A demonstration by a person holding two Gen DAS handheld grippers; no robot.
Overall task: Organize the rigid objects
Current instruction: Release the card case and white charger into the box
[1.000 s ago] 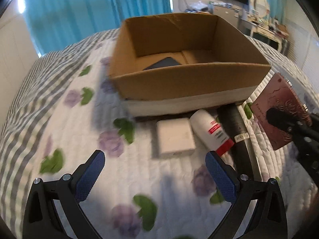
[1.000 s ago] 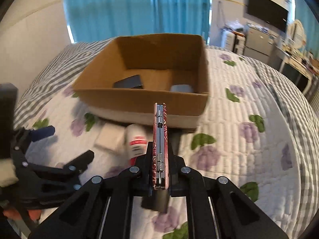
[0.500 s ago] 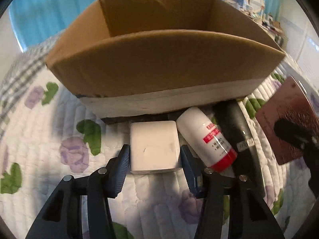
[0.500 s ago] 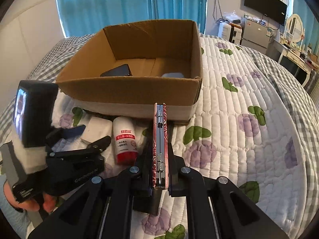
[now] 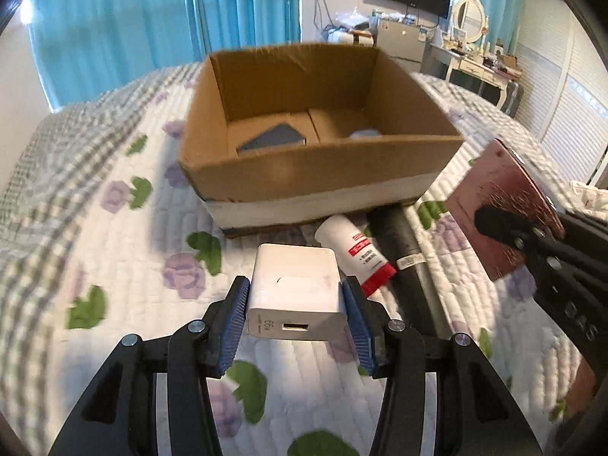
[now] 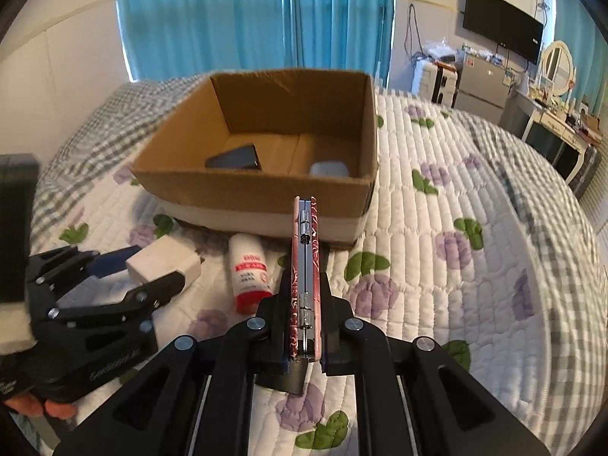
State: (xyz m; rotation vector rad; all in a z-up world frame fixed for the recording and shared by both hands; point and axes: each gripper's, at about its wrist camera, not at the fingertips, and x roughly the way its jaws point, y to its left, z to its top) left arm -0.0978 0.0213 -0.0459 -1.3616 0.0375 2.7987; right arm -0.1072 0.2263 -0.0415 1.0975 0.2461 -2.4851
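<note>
My left gripper (image 5: 296, 315) is shut on a white charger block (image 5: 296, 296) and holds it lifted above the quilt, in front of the open cardboard box (image 5: 319, 178). It also shows in the right wrist view (image 6: 163, 266). My right gripper (image 6: 304, 319) is shut on a thin red patterned case (image 6: 304, 273), held edge-on; its flat face shows in the left wrist view (image 5: 501, 205). A white bottle with a red cap (image 5: 353, 254) and a black cylinder (image 5: 406, 254) lie on the quilt by the box front. The box holds a dark phone (image 5: 271, 140) and a pale small case (image 6: 328, 169).
The floral quilted bed (image 6: 456, 228) carries everything. Blue curtains (image 6: 247, 19) hang behind. A dresser with a mirror and a TV stand at the far right.
My left gripper closed on the white charger and lifted it back from the box. My right gripper kept hold of the red case and rose slightly.
</note>
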